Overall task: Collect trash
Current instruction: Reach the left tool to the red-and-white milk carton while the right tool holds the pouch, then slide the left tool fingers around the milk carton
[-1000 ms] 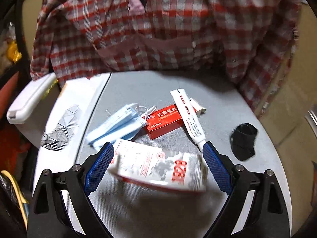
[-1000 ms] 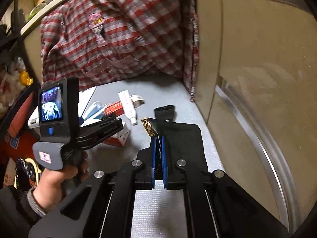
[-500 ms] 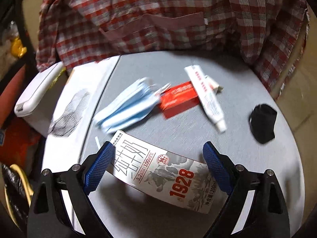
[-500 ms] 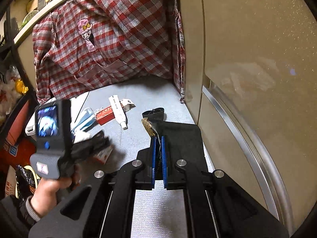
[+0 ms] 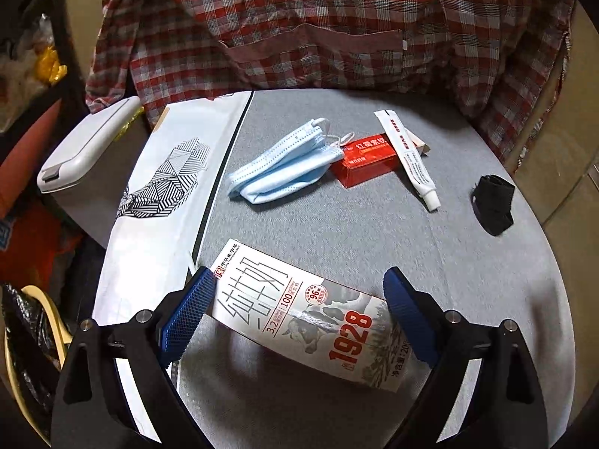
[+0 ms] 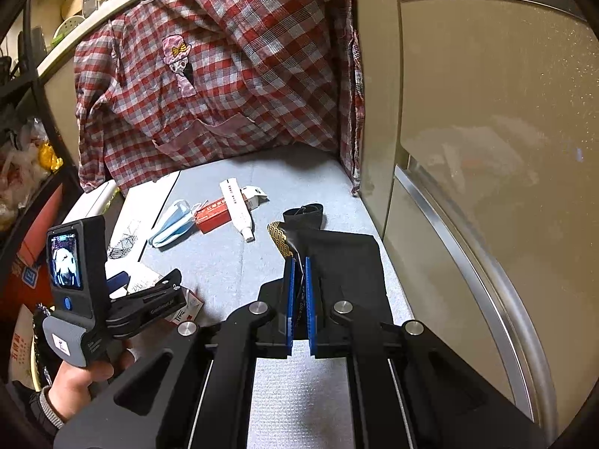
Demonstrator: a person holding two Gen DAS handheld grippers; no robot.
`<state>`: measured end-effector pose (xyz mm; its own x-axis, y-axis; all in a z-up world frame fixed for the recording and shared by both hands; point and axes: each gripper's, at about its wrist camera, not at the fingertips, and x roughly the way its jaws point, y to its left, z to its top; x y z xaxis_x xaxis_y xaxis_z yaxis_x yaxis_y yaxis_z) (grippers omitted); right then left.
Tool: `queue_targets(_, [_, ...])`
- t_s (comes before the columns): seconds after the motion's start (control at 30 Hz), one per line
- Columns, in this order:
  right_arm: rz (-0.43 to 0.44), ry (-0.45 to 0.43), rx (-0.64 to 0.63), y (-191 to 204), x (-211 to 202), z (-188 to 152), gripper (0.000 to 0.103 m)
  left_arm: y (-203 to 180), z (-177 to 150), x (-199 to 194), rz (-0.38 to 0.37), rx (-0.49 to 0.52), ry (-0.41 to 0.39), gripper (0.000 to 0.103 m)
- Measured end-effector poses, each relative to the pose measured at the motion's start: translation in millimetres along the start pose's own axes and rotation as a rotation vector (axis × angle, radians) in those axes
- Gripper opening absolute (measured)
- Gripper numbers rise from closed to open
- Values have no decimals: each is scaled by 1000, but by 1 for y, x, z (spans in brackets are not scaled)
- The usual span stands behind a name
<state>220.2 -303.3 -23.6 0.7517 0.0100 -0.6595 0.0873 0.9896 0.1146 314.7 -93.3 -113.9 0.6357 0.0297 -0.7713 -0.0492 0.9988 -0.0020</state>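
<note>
A white milk carton (image 5: 307,318) marked 1928 lies on the grey table (image 5: 337,232), between the open fingers of my left gripper (image 5: 295,314); I cannot tell whether the pads touch it. Farther back lie blue face masks (image 5: 284,164), a red box (image 5: 367,161) and a white tube (image 5: 410,157). A small black item (image 5: 492,204) lies at the right. My right gripper (image 6: 298,292) is shut on a black bag (image 6: 337,262) with a gold-patterned edge, lying on the table. The left gripper (image 6: 123,288) also shows in the right wrist view.
A red plaid shirt (image 5: 318,26) hangs behind the table. A white printed sheet (image 5: 164,187) covers the table's left part. A grey lidded bin (image 5: 86,149) stands at the left. A beige cabinet wall (image 6: 486,149) runs along the right.
The left gripper has pulled back and lowered over the carton, so the carton lies flatter and nearer between its fingers. The right gripper has stayed shut on the bag.
</note>
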Motion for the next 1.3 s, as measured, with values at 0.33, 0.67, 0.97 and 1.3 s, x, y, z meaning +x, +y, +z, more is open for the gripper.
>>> queue_targets(0.33, [27,-9,-28,10,-4,1,6,20,-21,-22,-31,-37,34,89])
queue_targets(0.67, [37,-14,-25,16,-12,-2,6,31,-42,-39,-39,-66,63,89])
queue_targets(0.97, [31,-13,-10,12,-12,-4,6,12,-25,-40,-30,-117,35,89])
queue_targets(1.3, [59,3,-7,11,-4,-3,6,-7,-14,-13,101,-131,75,89])
